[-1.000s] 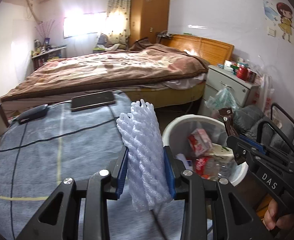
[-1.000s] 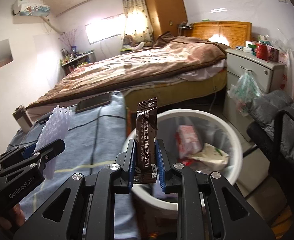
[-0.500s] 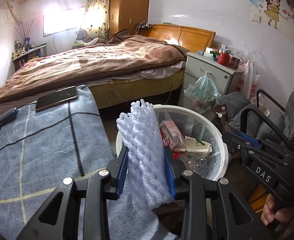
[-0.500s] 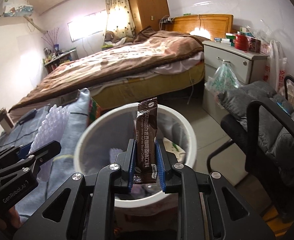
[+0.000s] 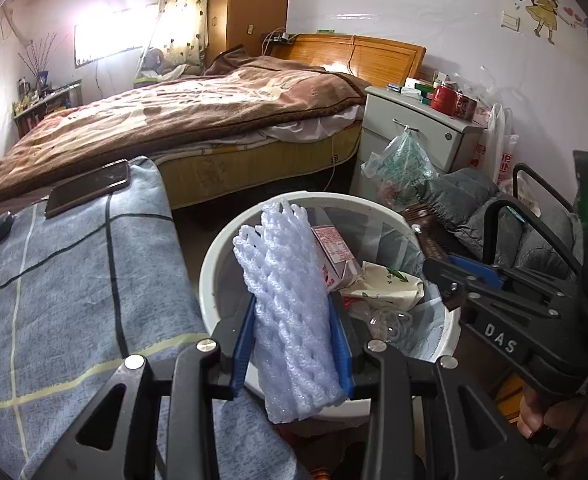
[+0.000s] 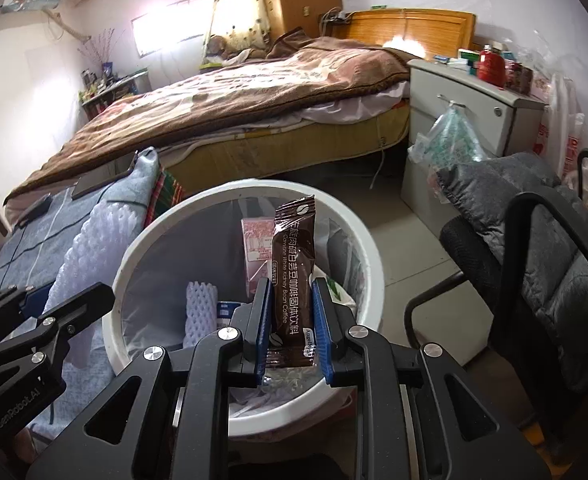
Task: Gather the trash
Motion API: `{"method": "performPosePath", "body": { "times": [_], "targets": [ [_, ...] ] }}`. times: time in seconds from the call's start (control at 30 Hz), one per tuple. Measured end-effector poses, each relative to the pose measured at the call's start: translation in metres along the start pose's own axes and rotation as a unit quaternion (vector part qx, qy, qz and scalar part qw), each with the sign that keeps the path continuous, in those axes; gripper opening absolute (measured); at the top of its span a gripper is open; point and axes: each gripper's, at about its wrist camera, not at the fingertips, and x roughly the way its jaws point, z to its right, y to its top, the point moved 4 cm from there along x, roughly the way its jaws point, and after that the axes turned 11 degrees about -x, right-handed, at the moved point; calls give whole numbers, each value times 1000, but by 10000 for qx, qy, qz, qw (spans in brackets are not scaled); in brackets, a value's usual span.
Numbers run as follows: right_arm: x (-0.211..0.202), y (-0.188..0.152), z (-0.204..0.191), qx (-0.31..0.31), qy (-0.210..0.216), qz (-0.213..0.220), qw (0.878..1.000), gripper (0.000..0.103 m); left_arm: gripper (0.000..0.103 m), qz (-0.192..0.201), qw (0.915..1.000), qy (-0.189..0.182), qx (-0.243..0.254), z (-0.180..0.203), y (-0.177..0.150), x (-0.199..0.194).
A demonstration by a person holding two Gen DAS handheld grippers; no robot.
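Trash bin (image 6: pixel 373 264) sits right under both tools, white rim, already holding a pink carton (image 6: pixel 256 248) and some foam. Left tool (image 5: pixel 292 344) is clamped on a white foam net sleeve (image 5: pixel 290 300) at the bin's 9 o'clock edge. Right tool (image 6: pixel 291 322) pinches a brown coffee sachet (image 6: pixel 294 276), upright over the bin's middle. Phone (image 5: pixel 88 193) lies on the blue checked bench (image 5: pixel 66 280) at 10 o'clock.

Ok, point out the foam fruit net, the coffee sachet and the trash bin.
foam fruit net (image 5: pixel 290 308), left wrist view, middle of its mesh.
coffee sachet (image 6: pixel 294 276), right wrist view, printed brown front.
trash bin (image 6: pixel 134 248), right wrist view, white rim's left side.
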Motion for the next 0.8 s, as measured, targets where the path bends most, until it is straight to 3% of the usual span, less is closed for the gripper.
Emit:
{"method": "performPosePath", "body": {
  "times": [0.2, 0.37, 0.8],
  "targets": [
    [7, -2, 0, -200, -145, -108, 9996, 24, 51, -68, 10000, 3, -53, 1, 0, 7],
    [4, -3, 5, -184, -190, -78, 9996, 51, 60, -74, 9999, 78, -85, -1, 0, 7],
    [-22, -4, -4, -9, -166, 241, 9996, 51, 68, 205, 9996, 129, -115, -5, -3, -23]
  ]
}}
